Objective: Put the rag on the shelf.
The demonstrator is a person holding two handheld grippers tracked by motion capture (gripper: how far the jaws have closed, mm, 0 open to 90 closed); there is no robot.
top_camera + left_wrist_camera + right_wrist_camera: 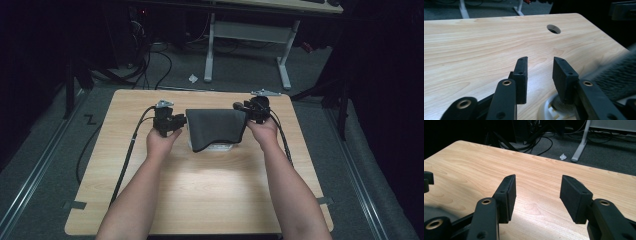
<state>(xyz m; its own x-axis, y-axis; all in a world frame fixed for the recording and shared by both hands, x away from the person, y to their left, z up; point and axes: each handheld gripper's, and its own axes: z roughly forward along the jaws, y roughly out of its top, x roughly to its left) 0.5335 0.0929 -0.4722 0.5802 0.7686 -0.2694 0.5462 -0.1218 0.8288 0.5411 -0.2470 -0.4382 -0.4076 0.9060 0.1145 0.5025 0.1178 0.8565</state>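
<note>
On the counter (200, 190), a dark cloth (216, 127) drapes a white container (217, 147), apparently done; flanking it, left tongs (176, 121) and right tongs (246, 109) spread empty.

Dim, dark surroundings; bright glare patch on table (210, 185); slight blur.

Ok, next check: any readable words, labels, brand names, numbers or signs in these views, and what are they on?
None can be read.
Dark grey cloth: plain, no tag or print visible.
White object under the cloth: no lettering visible.
Wooden table: bare grain, one round hole, no marks.
Left gripper and right gripper: black, no brand visible.
Floor mark: a dark zigzag, not legible as text.
</note>
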